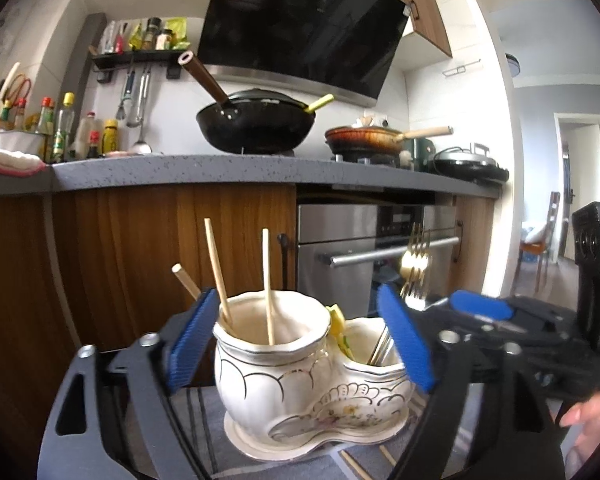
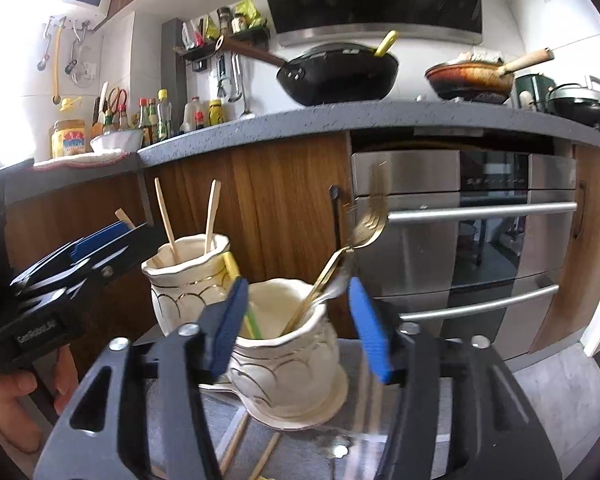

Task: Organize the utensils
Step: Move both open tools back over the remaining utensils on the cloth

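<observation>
Chopsticks (image 1: 269, 286) and forks (image 2: 332, 270) are already stood in the ceramic holder (image 1: 300, 380); loose chopsticks (image 2: 236, 444) are left on the desk, both jaws spread wide, nothing gripped.

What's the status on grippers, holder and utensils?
Left gripper open, right gripper open. Forks in holder. Loose chopsticks on table.
</observation>
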Action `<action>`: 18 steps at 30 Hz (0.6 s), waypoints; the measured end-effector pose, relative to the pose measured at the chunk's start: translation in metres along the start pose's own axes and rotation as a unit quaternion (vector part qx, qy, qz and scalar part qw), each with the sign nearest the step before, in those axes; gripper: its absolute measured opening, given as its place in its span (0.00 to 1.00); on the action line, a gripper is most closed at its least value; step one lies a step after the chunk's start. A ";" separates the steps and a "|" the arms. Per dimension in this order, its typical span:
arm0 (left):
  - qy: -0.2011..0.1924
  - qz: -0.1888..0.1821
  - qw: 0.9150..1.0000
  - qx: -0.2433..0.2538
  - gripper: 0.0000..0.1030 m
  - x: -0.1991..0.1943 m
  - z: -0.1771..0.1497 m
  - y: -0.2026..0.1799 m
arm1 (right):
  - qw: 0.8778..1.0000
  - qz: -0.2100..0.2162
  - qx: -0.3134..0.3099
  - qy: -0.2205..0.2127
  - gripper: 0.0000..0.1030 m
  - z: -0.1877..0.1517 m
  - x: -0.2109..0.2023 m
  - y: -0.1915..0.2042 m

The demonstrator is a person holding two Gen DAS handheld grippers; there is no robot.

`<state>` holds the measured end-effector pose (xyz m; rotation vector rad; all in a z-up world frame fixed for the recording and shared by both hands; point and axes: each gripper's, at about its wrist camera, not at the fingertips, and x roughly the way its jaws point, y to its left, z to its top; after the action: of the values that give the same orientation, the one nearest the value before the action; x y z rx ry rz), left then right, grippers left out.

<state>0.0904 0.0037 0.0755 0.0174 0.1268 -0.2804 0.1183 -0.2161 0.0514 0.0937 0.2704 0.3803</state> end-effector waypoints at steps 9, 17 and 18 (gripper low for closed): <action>0.014 0.007 1.000 -0.001 0.95 -0.027 -0.020 -0.004 | 0.999 -0.039 0.003 0.017 0.94 -0.018 -0.025 -0.018; 0.064 0.013 0.998 0.000 0.95 -0.043 -0.044 -0.008 | 0.997 -0.055 -0.003 0.048 0.94 -0.035 -0.036 -0.020; 0.071 0.012 0.997 0.002 0.95 -0.045 -0.047 -0.010 | 0.997 -0.057 -0.002 0.053 0.94 -0.037 -0.037 -0.021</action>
<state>0.0391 0.0083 0.0348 0.0427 0.2680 -0.2543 0.0822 -0.2480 0.0220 0.0536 0.3774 0.2730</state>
